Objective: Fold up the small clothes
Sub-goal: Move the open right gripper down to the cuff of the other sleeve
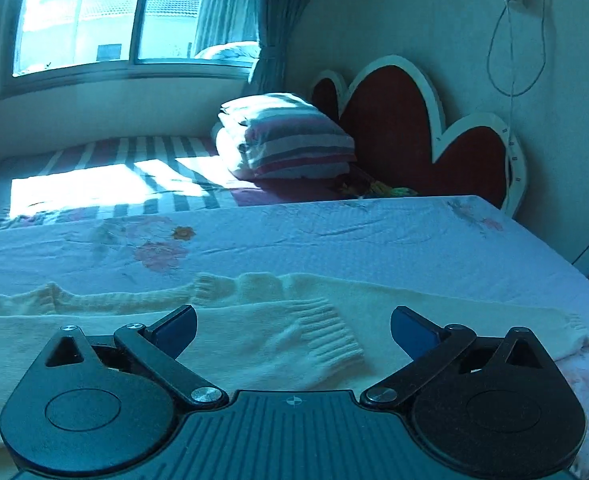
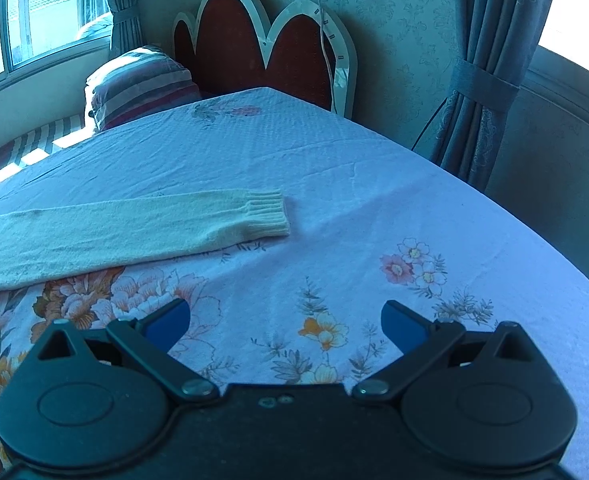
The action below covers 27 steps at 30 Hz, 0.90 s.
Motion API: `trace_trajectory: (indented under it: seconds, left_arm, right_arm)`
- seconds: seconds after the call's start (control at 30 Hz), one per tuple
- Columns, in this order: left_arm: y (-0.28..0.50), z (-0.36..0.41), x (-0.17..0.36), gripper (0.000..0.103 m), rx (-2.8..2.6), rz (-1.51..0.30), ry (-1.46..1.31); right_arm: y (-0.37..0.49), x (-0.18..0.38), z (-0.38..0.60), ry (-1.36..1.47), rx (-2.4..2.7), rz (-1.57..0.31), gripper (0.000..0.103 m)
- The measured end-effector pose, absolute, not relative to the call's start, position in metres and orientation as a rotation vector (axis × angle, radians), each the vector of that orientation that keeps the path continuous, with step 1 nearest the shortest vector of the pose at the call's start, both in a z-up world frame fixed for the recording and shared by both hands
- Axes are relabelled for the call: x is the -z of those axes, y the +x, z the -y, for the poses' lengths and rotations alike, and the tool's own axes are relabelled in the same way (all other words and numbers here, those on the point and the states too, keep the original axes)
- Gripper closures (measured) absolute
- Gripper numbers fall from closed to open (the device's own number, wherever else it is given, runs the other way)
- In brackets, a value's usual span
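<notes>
lying flat on a floral sheet [image 2: 334, 168]: one cream knit sweater [image 1: 254, 344], body near the left gripper [image 1: 293, 330], one ribbed-cuff sleeve folded across it, the other sleeve [image 2: 134, 228] stretched out to the right. left gripper: jaws spread wide above the folded sleeve, nothing held. right gripper [image 2: 285, 324]: jaws wide apart over bare sheet, nothing held, outstretched cuff far-left of it. far side: striped pillow [image 1: 290, 140], red scalloped headboard [image 1: 398, 128], window [image 1: 106, 16], tied curtain [image 2: 482, 80].
</notes>
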<state>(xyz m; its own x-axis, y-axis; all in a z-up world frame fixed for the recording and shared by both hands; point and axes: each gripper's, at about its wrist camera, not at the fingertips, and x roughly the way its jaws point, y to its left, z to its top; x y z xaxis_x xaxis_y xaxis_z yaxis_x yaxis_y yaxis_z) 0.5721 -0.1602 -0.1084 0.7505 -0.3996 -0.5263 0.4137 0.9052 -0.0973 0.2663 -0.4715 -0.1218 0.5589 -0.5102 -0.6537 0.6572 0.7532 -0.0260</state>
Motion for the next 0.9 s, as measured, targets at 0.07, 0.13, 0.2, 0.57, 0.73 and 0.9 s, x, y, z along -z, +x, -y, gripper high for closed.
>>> trace_trajectory:
  seconds: [0.07,0.13,0.2,0.57,0.73,0.9]
  left_arm:
    - [0.582,0.129,0.112,0.001,0.334,-0.585,0.060]
    - [0.599,0.102,0.127,0.001,0.235,-0.657,0.074]
    - [0.617,0.086,0.155,0.000,0.205,-0.832,0.127]
    - [0.581,-0.018,0.154,0.001,0.014,-0.722,0.132]
    - [0.560,-0.038,0.148,0.001,-0.023,-0.697,0.068]
    - [0.529,-0.046,0.143,0.001,-0.057,-0.676,0.065]
  right_arm:
    - [0.274,0.121,0.467,0.225,0.683,-0.683,0.001]
    - [0.282,0.122,0.462,0.216,0.674,-0.681,0.001]
    - [0.289,0.125,0.460,0.213,0.663,-0.682,0.001]
    - [0.309,0.132,0.529,0.483,0.602,-0.573,0.004]
    - [0.301,0.157,0.576,0.801,0.540,-0.480,0.007]
    - [0.303,0.174,0.592,0.924,0.499,-0.487,0.083]
